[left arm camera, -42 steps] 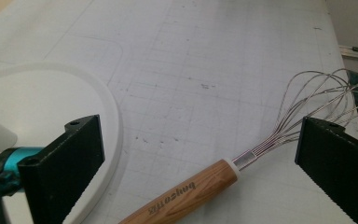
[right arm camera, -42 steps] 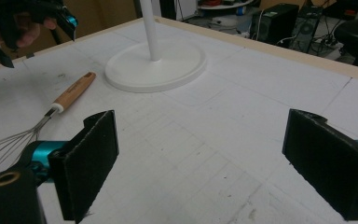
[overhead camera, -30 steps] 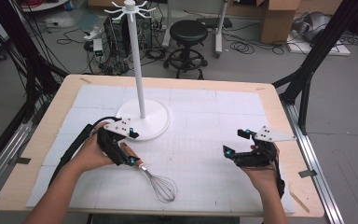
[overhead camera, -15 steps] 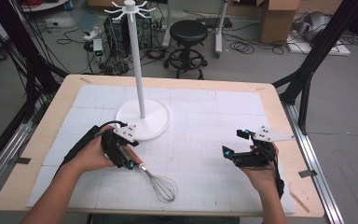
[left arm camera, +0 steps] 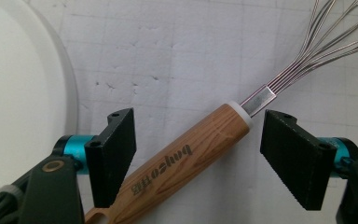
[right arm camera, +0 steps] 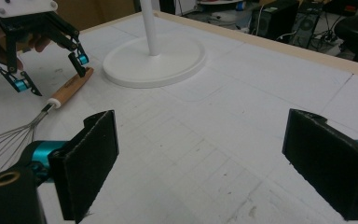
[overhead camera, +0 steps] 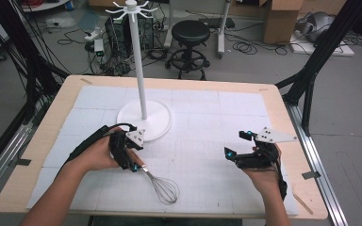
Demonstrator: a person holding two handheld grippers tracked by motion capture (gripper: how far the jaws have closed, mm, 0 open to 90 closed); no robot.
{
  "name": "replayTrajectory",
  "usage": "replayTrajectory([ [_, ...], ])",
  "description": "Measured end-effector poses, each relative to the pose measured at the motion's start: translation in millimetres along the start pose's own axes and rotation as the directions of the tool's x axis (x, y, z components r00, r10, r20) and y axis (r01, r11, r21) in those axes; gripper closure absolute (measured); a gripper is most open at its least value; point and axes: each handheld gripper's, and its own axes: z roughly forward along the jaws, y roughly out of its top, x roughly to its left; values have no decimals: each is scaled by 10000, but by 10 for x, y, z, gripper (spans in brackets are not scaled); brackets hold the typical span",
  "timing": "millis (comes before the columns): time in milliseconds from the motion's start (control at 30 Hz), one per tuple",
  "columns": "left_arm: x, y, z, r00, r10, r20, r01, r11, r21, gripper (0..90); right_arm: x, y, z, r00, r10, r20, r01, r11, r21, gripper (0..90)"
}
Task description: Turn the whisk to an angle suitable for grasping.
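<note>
The left gripper (left arm camera: 193, 154) is settling lower over the whisk (overhead camera: 156, 181) near the table's (overhead camera: 273, 101) front edge, jaws apart astride its wooden handle, suggesting a grasp is coming. The right gripper (overhead camera: 238, 150) is waiting open.

Stand (overhead camera: 144, 120) on desk (overhead camera: 42, 141), left of centre | whisk (overhead camera: 160, 186) in front of stand | left gripper (overhead camera: 134, 165) astride whisk handle | right gripper (overhead camera: 235, 145) well apart, right
</note>
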Motion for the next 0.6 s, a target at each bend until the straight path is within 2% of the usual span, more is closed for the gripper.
replayTrajectory([
  [100, -6, -9, 41, 10000, 31, -13, -31, 9992, 407, 291, -3, -5, -3, 10000, 14, 31, -14, 10000, 44, 93],
  [333, 4, 7, 163, 9998, 176, 122, -185, 9964, 827, 314, -1, -5, -2, 10000, -7, 21, 7, 10000, 47, 93],
  [467, 21, -2, 170, 9997, 131, 222, -148, 9968, 787, 319, -6, -7, -2, 10000, -21, 45, 21, 10000, 41, 93],
  [600, 9, -3, 174, 9996, 241, 121, -250, 9966, 782, 328, -4, -10, 5, 10000, 33, 31, -34, 9999, 99, 93],
])
